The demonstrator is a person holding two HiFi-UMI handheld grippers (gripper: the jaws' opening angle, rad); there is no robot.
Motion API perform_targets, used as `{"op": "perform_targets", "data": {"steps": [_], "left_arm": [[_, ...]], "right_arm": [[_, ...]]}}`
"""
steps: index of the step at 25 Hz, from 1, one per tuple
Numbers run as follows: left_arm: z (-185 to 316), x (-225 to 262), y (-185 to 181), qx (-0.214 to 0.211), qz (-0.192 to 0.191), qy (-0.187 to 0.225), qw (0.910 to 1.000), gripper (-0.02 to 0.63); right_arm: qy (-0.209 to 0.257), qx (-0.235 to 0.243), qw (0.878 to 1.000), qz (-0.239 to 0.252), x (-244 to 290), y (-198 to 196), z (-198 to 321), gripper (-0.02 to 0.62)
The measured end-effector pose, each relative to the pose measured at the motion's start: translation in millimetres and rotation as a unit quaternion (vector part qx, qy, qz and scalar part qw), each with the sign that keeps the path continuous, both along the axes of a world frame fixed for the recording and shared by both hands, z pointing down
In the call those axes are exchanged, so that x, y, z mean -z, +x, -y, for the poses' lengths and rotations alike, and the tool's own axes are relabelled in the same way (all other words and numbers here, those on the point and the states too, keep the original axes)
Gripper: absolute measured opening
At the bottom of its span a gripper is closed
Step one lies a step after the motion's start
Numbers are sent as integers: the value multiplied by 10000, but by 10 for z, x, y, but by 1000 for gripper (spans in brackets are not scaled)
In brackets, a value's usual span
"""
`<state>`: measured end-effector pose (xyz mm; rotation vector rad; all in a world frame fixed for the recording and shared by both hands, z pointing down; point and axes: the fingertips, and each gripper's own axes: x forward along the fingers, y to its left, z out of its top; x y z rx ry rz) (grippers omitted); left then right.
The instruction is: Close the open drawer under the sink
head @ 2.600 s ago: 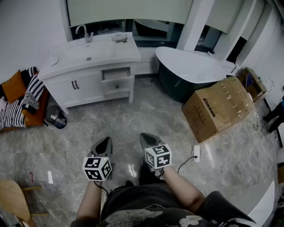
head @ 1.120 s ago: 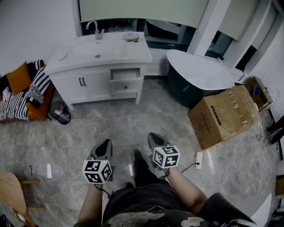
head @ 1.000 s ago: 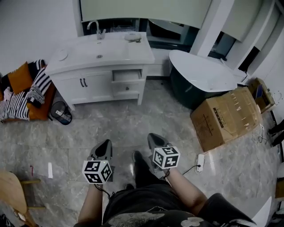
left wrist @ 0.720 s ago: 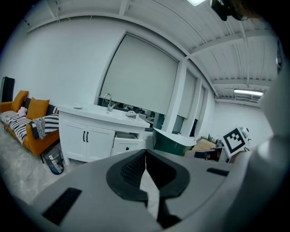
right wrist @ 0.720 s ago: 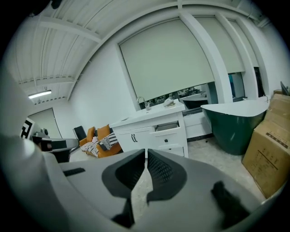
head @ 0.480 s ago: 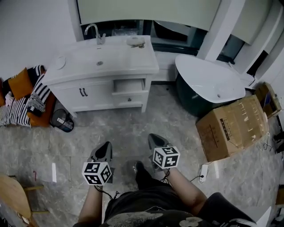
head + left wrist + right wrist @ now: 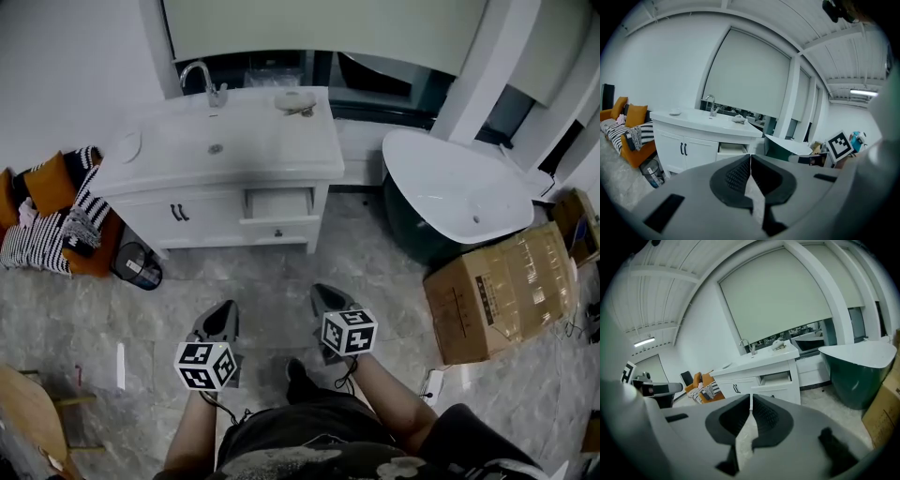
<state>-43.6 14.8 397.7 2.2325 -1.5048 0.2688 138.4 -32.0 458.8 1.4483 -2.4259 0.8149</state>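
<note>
Both clenched empty, left gripper and right gripper, drawer jutting past vanity front, floor between.

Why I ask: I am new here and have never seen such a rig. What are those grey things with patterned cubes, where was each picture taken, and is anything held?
No robot: a person holds a grey two-jaw left gripper and right gripper, one in each hand; the black-and-white marker cubes belong to them. The head view comes from a camera on the person's head, looking down. The two gripper views come from cameras riding on each gripper, looking along its jaws. Both pairs of jaws are shut on nothing. Ahead on the grey marble floor stands a white vanity cabinet with a sink; its upper drawer is pulled open. A chrome tap and a small dish sit on its top. To the right are a dark green bathtub and a cardboard box.
</note>
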Motion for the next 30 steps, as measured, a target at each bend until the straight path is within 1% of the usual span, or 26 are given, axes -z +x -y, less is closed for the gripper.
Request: {"op": "perform_targets", "data": {"steps": [9,14,19,22,24,26,30], "left_arm": [[437,-55,32,295,35,-90,9995,15],[587,-35,62,237,225,-48,9995,15],[650,-95,34,233,141,-111,9996,15],[743,-186,3,194,121,-192,9996,15],[848,-244,-21,136,112,-223,9996,15],[963,-291,-41,71,102,-226,9997,15],[1201,-423,-118,6,-9,-310,9995,15]], "right_arm": [[-125,165,9997,101,-182,98,525,32],[-167,228,9995,144,-211,35,653,32],[-254,256,9993,103,-280,-36,696,32],[-247,100,9996,63,-321,-12,748,32],[-147,-193,9997,73,-327,47,827,32],[-141,-423,9989,109,-365,91,894,32],[-315,-536,9981,4,-519,46,997,32]]}}
